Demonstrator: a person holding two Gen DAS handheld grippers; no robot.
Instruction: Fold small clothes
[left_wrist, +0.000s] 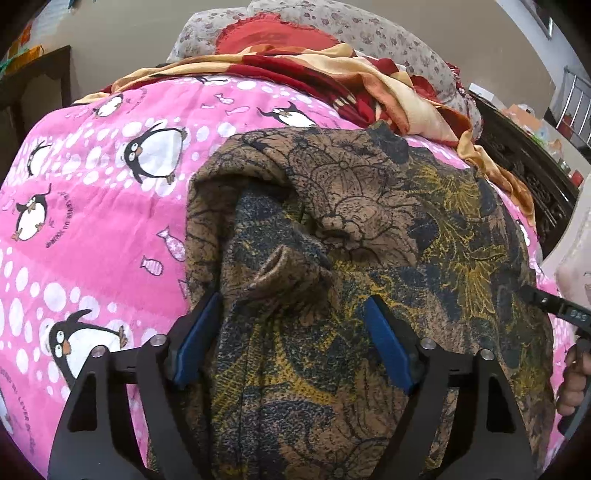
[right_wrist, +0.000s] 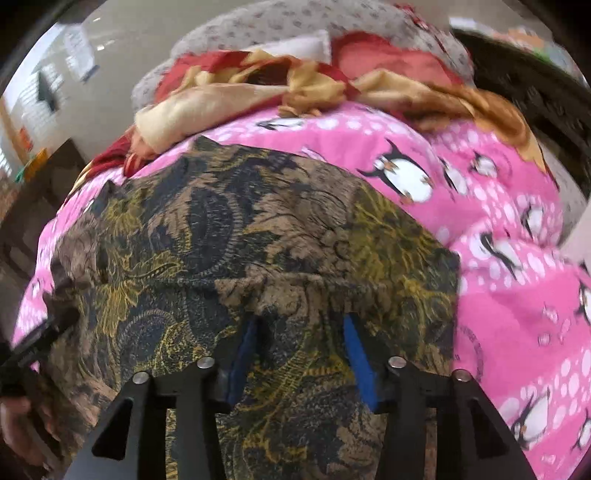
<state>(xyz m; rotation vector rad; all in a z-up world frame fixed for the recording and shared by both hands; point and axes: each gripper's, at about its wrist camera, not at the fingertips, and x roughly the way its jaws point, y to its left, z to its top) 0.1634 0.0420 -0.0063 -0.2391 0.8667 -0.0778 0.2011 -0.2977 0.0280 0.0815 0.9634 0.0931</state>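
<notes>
A brown garment with black and yellow flower print (left_wrist: 369, 229) lies rumpled on a pink penguin blanket (left_wrist: 92, 229). My left gripper (left_wrist: 291, 306) is open, its blue pads on either side of a bunched fold at the garment's left part. In the right wrist view the same garment (right_wrist: 240, 229) spreads across the pink blanket (right_wrist: 517, 295). My right gripper (right_wrist: 301, 325) is open, with cloth between the blue pads and its fingertips partly hidden under a raised fold. The other gripper shows at the right edge of the left wrist view (left_wrist: 554, 306).
A red and cream scarf (left_wrist: 332, 74) and a floral grey pillow (left_wrist: 369, 33) lie at the far end of the bed. Dark carved furniture (left_wrist: 524, 177) stands to the right of the bed. A wall is behind.
</notes>
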